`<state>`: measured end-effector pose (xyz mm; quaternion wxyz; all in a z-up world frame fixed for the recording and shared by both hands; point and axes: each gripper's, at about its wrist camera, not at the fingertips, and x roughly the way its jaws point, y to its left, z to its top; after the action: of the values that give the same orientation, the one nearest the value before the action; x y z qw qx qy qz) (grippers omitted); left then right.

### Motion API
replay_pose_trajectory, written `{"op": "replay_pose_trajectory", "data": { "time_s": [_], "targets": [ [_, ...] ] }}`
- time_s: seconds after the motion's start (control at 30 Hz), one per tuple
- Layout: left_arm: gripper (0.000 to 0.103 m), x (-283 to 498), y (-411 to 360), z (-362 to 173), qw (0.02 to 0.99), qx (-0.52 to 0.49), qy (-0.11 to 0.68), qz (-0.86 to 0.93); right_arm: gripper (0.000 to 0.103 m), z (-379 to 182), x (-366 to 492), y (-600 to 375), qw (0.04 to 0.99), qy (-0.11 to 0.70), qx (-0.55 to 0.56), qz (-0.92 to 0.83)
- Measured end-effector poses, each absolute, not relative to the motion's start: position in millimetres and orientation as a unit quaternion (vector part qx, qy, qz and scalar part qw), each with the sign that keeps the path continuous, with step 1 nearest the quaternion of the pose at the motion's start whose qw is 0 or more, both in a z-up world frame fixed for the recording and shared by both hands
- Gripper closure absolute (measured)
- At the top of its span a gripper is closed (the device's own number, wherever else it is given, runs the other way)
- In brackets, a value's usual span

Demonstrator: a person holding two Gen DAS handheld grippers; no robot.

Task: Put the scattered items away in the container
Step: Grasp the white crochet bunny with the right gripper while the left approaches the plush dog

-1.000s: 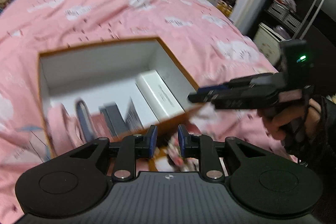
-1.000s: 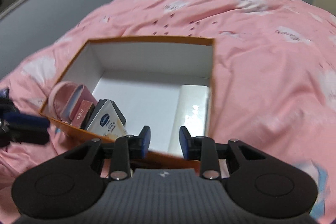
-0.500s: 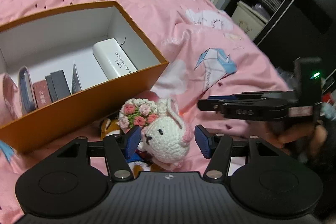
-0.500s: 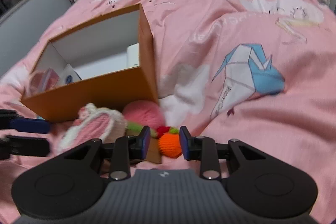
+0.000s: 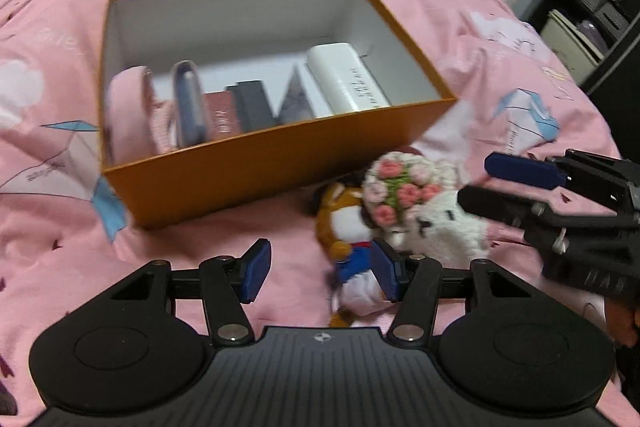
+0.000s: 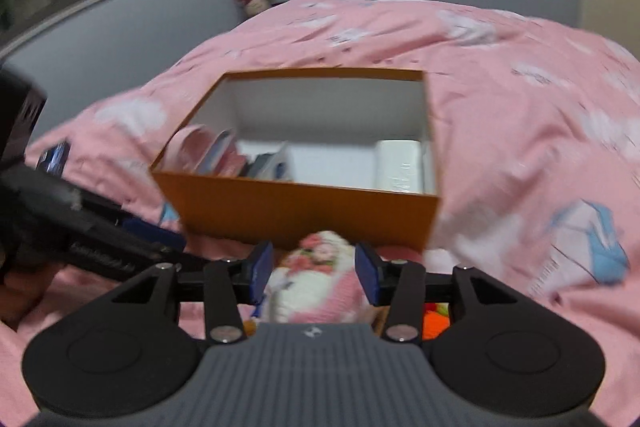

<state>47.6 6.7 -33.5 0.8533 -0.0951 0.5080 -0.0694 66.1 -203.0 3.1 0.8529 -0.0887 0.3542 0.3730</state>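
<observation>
Crocheted white rabbit toy with a crown of pink and green flowers [image 5: 416,203] lies on the pink printed bedspread [image 5: 60,267] just in front of the orange cardboard box [image 5: 256,167], touching a small brown plush bear in blue clothes [image 5: 344,227]. The right gripper [image 6: 314,269] hangs over the rabbit, its jaws just opened wider, the toy between the pads without visible pressure. The left gripper [image 5: 322,269] stands apart, jaws spread, its right pad beside the bear, nothing clamped. Inside the box stand a white rectangular case [image 5: 348,83] and several slim packets.
</observation>
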Motion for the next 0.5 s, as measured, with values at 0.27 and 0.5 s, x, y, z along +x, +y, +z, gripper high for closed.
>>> {"op": "replay_pose_trajectory", "data": {
  "time_s": [0.27, 0.5],
  "targets": [
    [0.039, 49, 11, -40, 0.848, -0.100, 0.515, -0.078, 0.038, -24, 59, -168, 0.834, 0.380, -0.206, 0.343],
    [0.039, 54, 11, -46, 0.840, -0.108, 0.524, -0.086, 0.031, -36, 62, -167, 0.815, 0.413, -0.224, 0.338]
  ]
}}
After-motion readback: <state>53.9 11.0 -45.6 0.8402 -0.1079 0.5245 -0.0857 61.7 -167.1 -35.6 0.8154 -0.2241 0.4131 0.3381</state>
